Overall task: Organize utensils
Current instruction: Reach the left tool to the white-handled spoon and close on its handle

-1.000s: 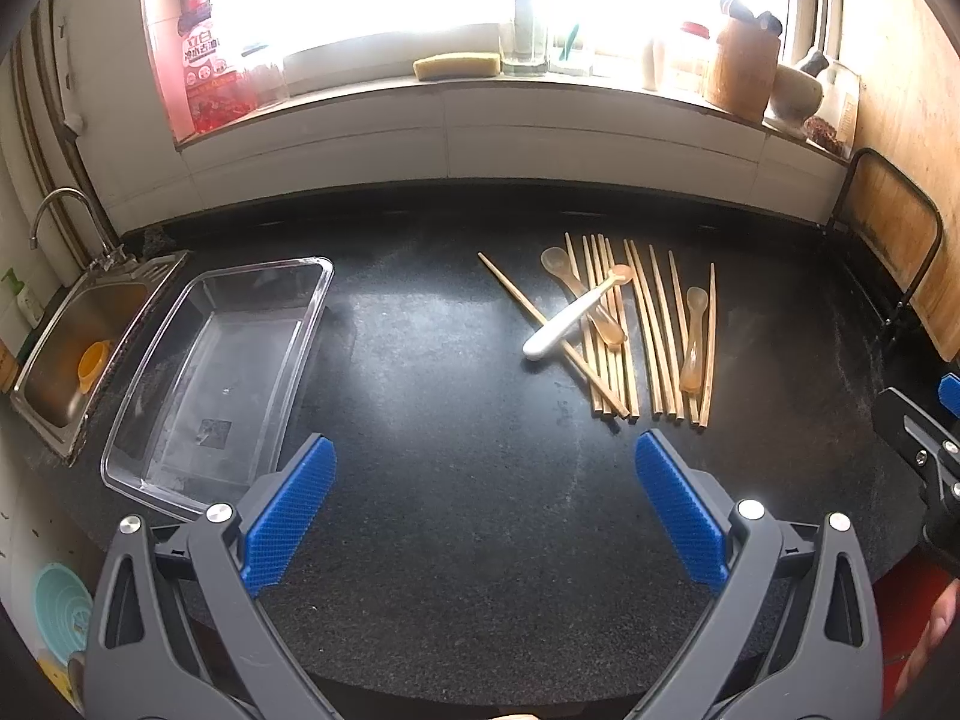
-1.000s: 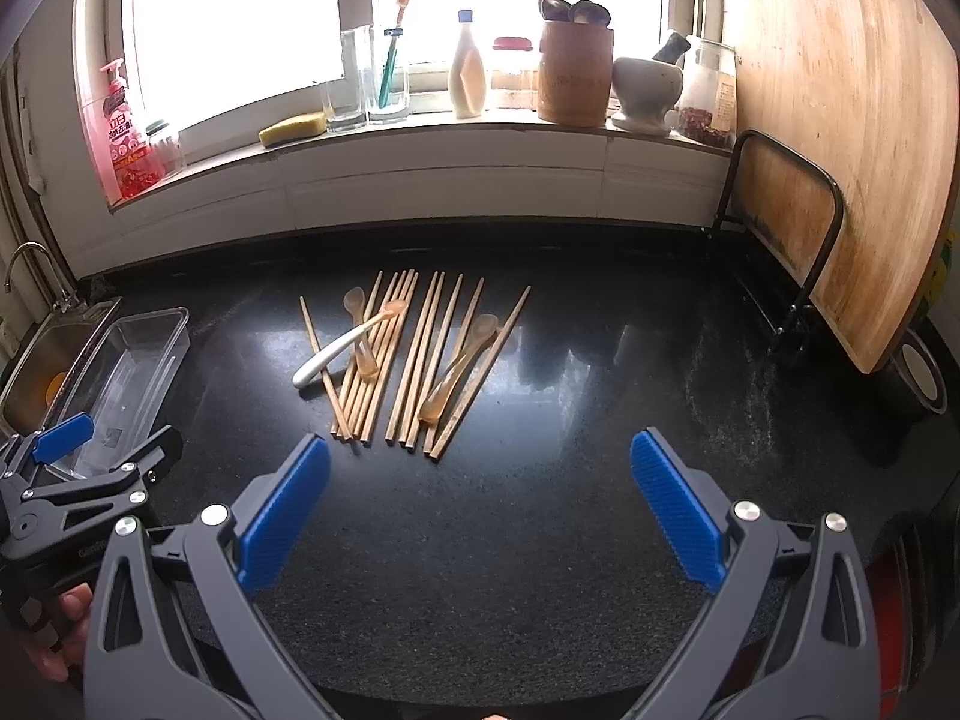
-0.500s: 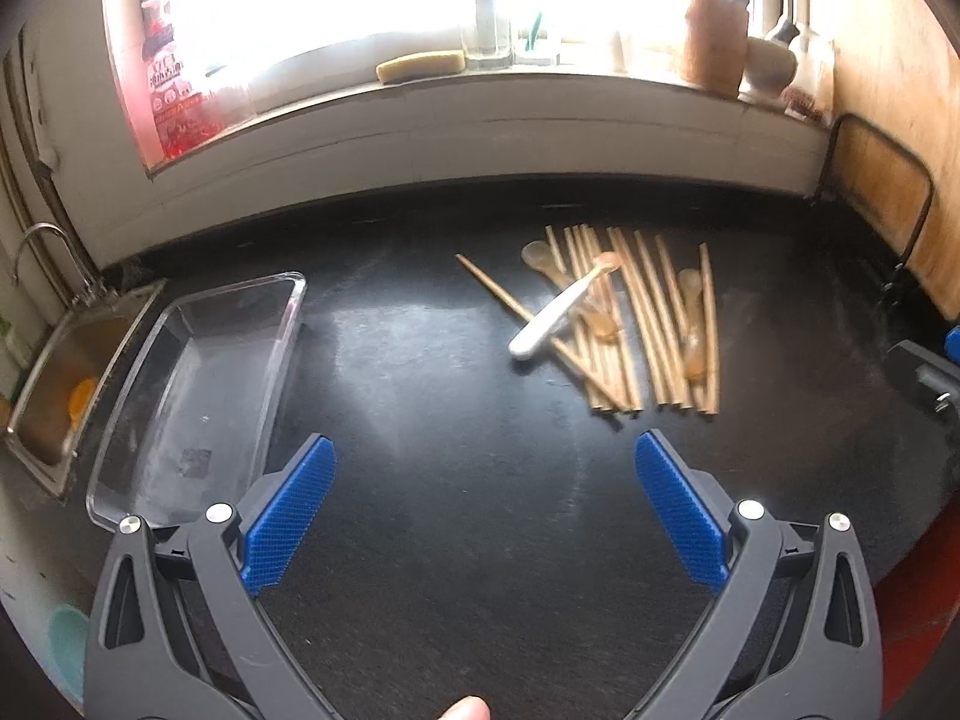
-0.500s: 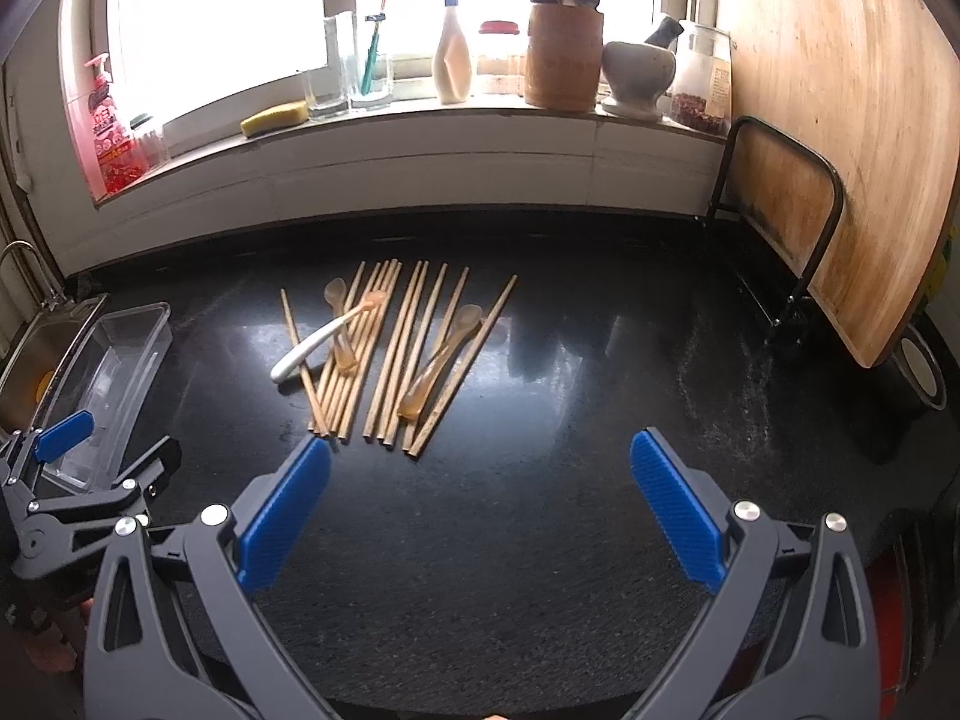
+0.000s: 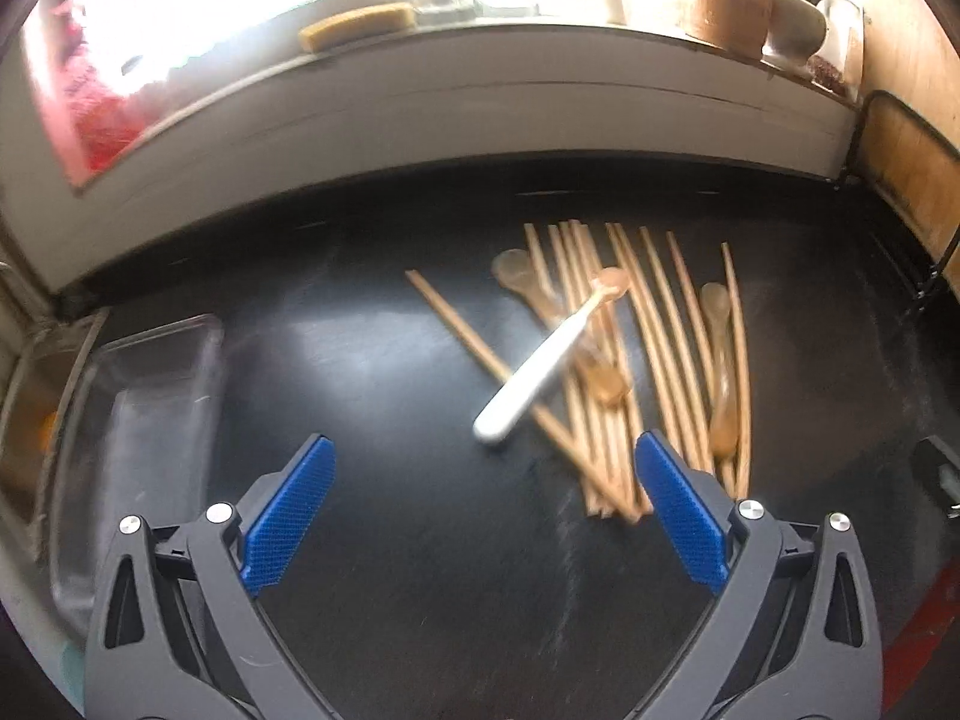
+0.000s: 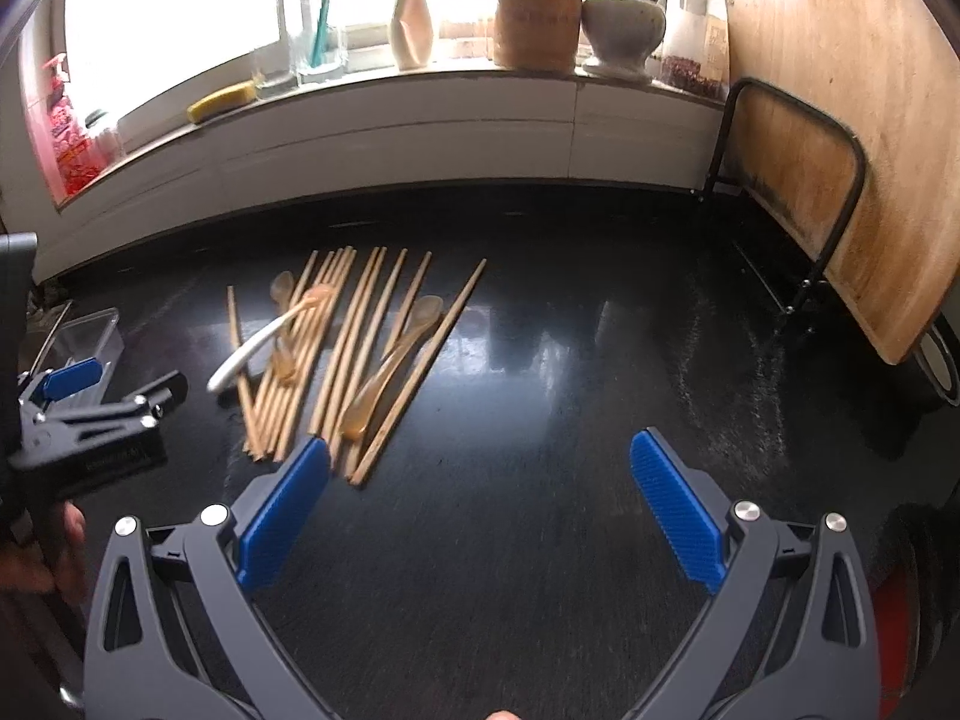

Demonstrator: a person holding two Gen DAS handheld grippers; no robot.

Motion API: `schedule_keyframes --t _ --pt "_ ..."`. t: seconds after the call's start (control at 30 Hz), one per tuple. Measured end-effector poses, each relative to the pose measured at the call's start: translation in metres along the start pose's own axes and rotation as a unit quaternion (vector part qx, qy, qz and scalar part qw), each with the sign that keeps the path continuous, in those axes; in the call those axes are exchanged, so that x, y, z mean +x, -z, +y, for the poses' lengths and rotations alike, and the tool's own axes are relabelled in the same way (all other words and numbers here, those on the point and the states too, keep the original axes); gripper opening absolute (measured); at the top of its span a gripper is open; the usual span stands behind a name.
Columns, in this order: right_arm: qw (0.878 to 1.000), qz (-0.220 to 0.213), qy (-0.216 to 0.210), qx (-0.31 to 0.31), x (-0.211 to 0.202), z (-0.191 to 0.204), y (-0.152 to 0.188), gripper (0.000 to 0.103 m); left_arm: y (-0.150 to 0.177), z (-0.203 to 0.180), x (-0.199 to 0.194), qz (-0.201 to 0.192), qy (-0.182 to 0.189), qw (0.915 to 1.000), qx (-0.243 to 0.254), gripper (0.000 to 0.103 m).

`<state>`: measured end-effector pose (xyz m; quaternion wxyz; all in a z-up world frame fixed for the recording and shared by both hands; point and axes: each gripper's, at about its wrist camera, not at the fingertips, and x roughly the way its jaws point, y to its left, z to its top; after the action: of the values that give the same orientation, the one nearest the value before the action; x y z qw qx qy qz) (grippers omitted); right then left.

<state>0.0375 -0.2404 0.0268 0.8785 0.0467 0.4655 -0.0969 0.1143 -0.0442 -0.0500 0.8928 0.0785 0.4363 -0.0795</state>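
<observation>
**Loose utensils on black countertop**

Clear plastic tray [image 5: 150, 396] — rectangular, lying at the counter's left end beside the sink; nothing seen inside it. Wooden chopsticks [image 6: 360, 348] — about a dozen, pale tan, fanned roughly parallel on the black countertop [image 6: 570, 360], one lying askew at the left. Spoons: one white-handled spoon [image 5: 534, 378] lying diagonally across the sticks, three translucent amber spoons [image 6: 390, 366] among them. Left gripper [image 5: 480, 516] and right gripper [image 6: 477, 510] — blue pads spread wide, both empty, above the counter near the pile.
</observation>
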Motion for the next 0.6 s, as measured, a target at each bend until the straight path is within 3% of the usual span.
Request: schedule_keyframes --t 0.13,0.4,0.47,0.6 --pt "1.0 0.025 0.008 0.003 0.042 -0.002 -0.014 0.097 -0.016 -0.008 0.021 -0.024 -0.012 0.9985 0.048 0.097" --pt "0.999 0.043 0.014 0.014 0.068 -0.008 -0.017 0.097 -0.024 -0.012 0.066 -0.005 0.02 0.9962 0.084 0.097" --pt "0.999 0.049 0.014 0.017 0.073 -0.01 -0.016 0.097 -0.024 -0.017 0.072 -0.005 0.014 0.9945 0.104 0.086" --pt "0.998 0.054 0.012 0.019 0.081 -0.012 -0.016 0.097 -0.025 -0.021 0.085 0.001 0.039 0.9906 0.131 0.074"
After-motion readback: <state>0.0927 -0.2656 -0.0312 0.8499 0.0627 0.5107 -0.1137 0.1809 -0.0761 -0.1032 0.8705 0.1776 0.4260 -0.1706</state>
